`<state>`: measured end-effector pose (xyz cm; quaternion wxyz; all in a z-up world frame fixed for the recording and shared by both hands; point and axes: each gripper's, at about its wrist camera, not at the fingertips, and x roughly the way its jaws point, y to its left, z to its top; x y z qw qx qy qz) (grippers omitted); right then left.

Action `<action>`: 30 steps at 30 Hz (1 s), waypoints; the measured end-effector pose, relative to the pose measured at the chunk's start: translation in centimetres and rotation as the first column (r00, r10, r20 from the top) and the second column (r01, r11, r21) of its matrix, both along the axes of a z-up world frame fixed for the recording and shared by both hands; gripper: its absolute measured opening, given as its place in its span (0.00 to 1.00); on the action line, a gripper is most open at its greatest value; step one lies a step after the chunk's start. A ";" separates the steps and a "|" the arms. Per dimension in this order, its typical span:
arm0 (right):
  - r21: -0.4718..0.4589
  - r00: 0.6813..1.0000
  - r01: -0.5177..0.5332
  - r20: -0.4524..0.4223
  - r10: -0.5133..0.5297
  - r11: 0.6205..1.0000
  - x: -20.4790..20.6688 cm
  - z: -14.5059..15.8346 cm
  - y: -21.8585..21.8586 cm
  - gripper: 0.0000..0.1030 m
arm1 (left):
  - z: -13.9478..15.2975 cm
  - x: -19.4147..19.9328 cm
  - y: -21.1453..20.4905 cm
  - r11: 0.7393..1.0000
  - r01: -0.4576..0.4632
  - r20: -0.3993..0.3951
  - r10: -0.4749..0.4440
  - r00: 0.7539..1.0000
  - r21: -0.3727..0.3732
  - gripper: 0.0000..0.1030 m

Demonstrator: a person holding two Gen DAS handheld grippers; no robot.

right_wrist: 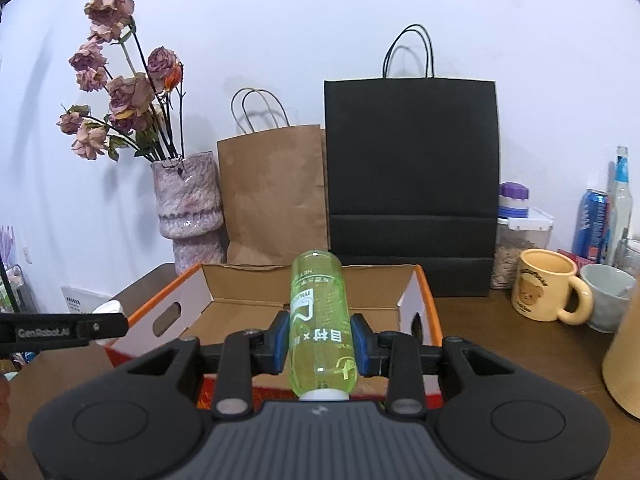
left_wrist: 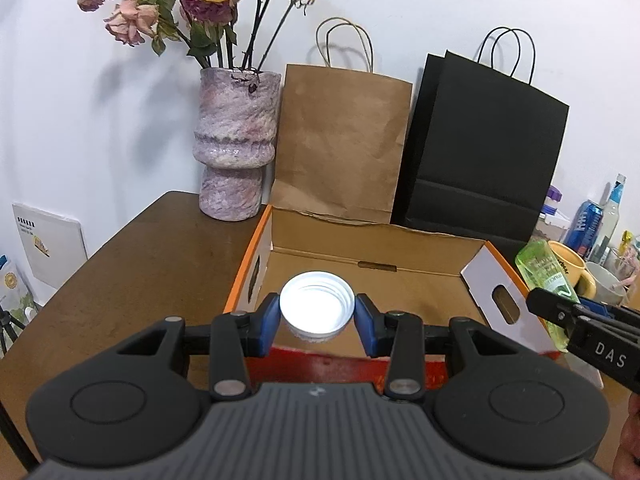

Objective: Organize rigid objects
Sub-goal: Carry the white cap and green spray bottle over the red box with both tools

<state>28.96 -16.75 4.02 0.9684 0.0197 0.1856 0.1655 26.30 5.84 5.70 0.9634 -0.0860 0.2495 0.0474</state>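
The left gripper (left_wrist: 317,314) has its blue fingers (left_wrist: 267,320) clamped on the sides of a white screw cap (left_wrist: 317,307), open side up, held above the near edge of the cardboard box (left_wrist: 420,256), probably so it can be dropped straight in. The right gripper (right_wrist: 320,344) is closed on a green transparent bottle (right_wrist: 320,320), gripped across its body with the base pointing away over the same box, likely for laying it down lengthwise inside. The box sits open on the brown tabletop (left_wrist: 160,264), its inside bare as far as can be seen, so little blocks either drop; the upright side flaps with hand slots and the nearness of the two grippers to each other are the main things to mind. To the right of the box stand a yellow bear mug (right_wrist: 548,288) and a pale cup (right_wrist: 608,292). Farther back are a mottled vase (left_wrist: 236,148) of dried roses, a brown paper bag (left_wrist: 340,144), a black paper bag (left_wrist: 484,152), a blue can (right_wrist: 592,224) and a glass bottle (right_wrist: 620,208) by the wall.
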 end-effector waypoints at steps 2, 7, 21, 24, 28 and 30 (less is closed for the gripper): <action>0.002 1.000 0.001 -0.008 -0.001 1.000 1.0 0.0 0.4 0.30 | -0.2 0.9 -0.1 1.000 -0.003 -0.005 0.003 1.000 0.004 0.39; 0.007 1.000 0.006 -0.022 -0.006 1.000 3.5 0.3 1.1 0.30 | 0.1 3.1 0.1 1.000 -0.019 0.002 0.019 1.000 0.005 0.39; -0.026 0.994 -0.015 -0.113 0.012 1.000 9.9 -0.2 2.2 0.30 | -0.7 8.7 1.8 0.997 -0.071 -0.021 0.071 0.997 0.025 0.39; -0.047 0.990 -0.010 -0.142 0.003 0.999 10.8 -0.7 2.6 0.30 | -1.5 9.5 1.9 0.996 -0.080 -0.047 0.082 0.996 0.040 0.39; -0.055 0.984 -0.013 -0.180 0.003 0.998 11.9 -1.8 2.8 0.30 | -2.8 10.2 1.6 0.995 -0.076 -0.083 0.082 0.993 0.068 0.39; -0.059 0.980 -0.012 -0.201 0.000 0.998 12.3 -2.4 2.7 0.30 | -3.3 10.3 1.4 0.994 -0.071 -0.099 0.079 0.992 0.078 0.39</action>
